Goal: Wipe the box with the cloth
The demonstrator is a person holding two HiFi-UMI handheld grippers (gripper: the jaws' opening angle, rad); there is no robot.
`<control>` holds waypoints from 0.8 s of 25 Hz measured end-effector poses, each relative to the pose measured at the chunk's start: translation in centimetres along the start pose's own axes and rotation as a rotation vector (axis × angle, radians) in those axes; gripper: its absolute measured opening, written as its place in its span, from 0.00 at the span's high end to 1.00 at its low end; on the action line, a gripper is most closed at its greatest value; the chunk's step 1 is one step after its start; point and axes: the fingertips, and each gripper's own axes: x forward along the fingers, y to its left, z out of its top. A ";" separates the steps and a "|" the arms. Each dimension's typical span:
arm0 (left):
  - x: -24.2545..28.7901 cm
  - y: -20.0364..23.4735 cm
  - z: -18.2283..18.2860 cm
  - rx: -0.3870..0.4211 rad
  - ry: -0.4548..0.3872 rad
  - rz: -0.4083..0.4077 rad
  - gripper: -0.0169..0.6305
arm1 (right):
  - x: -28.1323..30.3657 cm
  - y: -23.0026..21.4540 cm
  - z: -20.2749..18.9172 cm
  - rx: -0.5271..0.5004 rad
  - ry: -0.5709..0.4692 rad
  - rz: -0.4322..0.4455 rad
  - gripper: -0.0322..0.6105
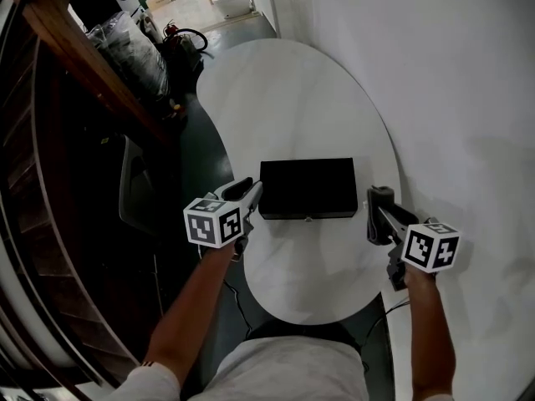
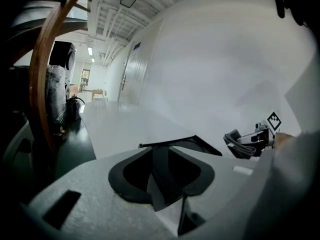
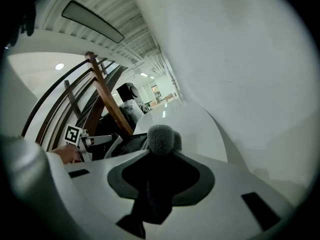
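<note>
A flat black box (image 1: 308,188) lies in the middle of the white oval table (image 1: 292,98). My left gripper (image 1: 251,192) hovers at the box's near left corner; its jaws stand together with nothing between them. In the left gripper view the box (image 2: 197,145) shows just past that gripper (image 2: 167,156). My right gripper (image 1: 378,215) hangs off the box's right end, apart from it, shut on a grey cloth (image 1: 380,197). The right gripper view shows the cloth (image 3: 161,139) bunched above the jaws of the right gripper (image 3: 160,156).
A white wall (image 1: 468,98) runs close along the table's right side. A wooden stair railing (image 1: 92,65) and a dark chair (image 1: 134,190) stand at the left. Bags and a fire extinguisher (image 1: 171,36) sit beyond the table's far end.
</note>
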 end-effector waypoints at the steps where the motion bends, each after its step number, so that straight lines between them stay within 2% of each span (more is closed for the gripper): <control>1: -0.7 -0.6 0.7 0.014 -0.032 -0.013 0.81 | -0.4 0.6 0.6 -0.025 -0.019 0.007 0.79; 12: -6.4 -7.4 8.6 0.185 -0.310 -0.119 0.87 | -3.1 8.4 7.4 -0.278 -0.263 0.122 0.79; 17: -8.5 -10.0 10.7 0.275 -0.414 -0.163 0.89 | -4.6 12.3 9.7 -0.378 -0.373 0.181 0.79; 20: -9.7 -11.1 11.4 0.290 -0.467 -0.181 0.91 | -5.3 14.3 10.4 -0.418 -0.430 0.211 0.79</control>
